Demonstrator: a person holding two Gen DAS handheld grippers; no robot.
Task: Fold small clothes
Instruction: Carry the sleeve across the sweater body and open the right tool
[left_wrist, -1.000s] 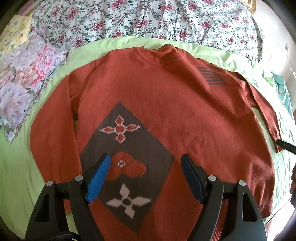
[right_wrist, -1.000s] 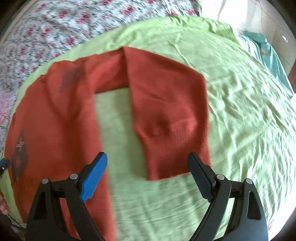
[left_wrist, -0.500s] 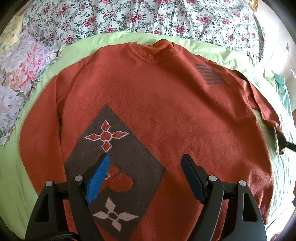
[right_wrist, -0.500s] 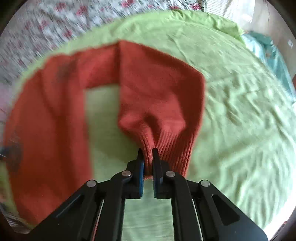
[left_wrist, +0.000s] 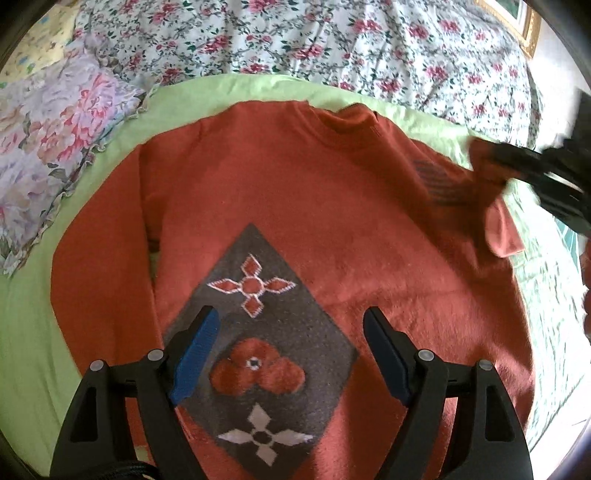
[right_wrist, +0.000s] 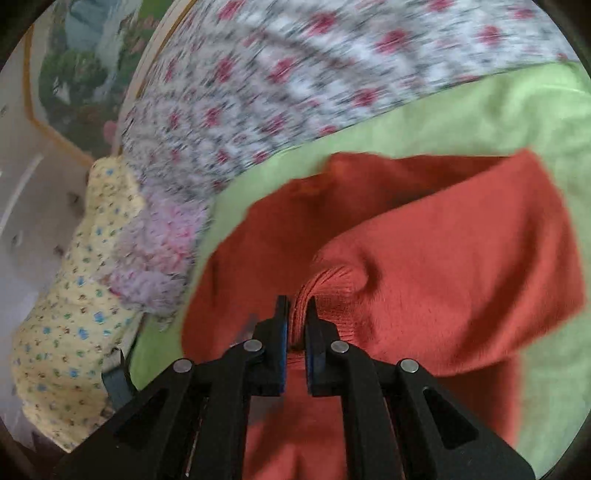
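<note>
- Sweater (left_wrist: 332, 221) lies flat, front up, on the green sheet (left_wrist: 29, 332).
- Left gripper (left_wrist: 290, 354) hovers over its grey diamond patch, jaws wide apart, empty.
- Right gripper (right_wrist: 295, 325) is clamped on the sleeve cuff (right_wrist: 328, 291), lifted over the body.

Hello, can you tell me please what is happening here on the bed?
A person is folding an orange sweater spread flat on a green sheet. The right tool is shut on the ribbed cuff of one sleeve and carries it up over the sweater's body. The left tool hangs open above the dark diamond pattern, gripping nothing.
</note>
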